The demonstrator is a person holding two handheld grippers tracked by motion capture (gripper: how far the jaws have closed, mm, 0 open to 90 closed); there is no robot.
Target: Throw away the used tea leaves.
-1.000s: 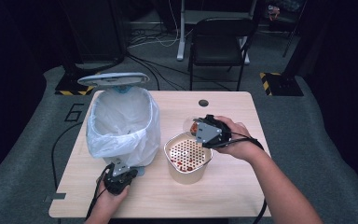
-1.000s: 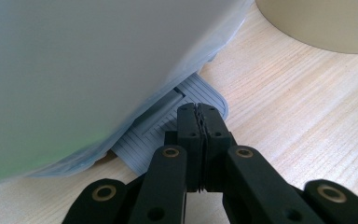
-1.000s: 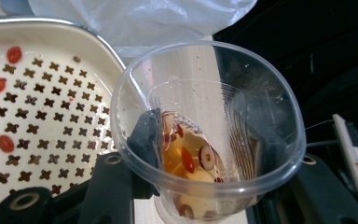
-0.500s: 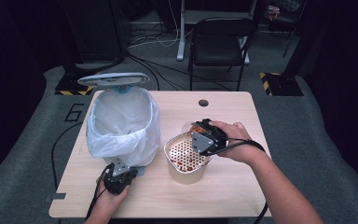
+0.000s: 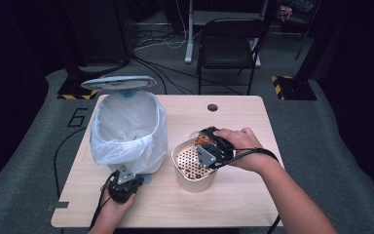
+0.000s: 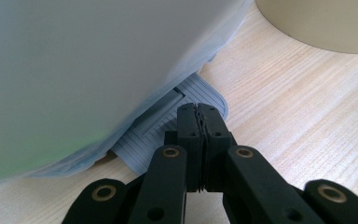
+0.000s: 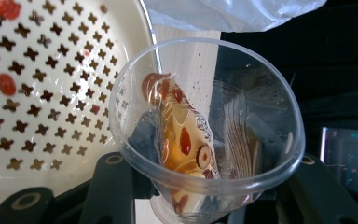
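Observation:
A clear plastic cup (image 7: 261, 116) with amber liquid, red bits and fruit slices lies tilted in my right gripper (image 5: 203, 145), which is shut on it. Its mouth hangs over the rim of a cream pot (image 5: 195, 176) whose perforated strainer insert (image 7: 51, 93) holds a few red bits. My left gripper (image 6: 203, 112) is shut, its tips resting on the grey ribbed pedal (image 6: 165, 128) of a bin (image 5: 126, 131) lined with a white bag. The bin's lid (image 5: 118, 83) stands up. In the high view the left gripper (image 5: 122, 185) sits at the bin's front foot.
The wooden table (image 5: 243, 204) has a round cable hole (image 5: 212, 107) at the back. A black chair (image 5: 230, 48) stands behind the table. Cables trail off the table's front edge. The bin's bag (image 6: 74, 70) bulges over the pedal.
My right gripper has shifted a little down and left with the cup, bringing it over the strainer pot. The left gripper has stayed on the pedal.

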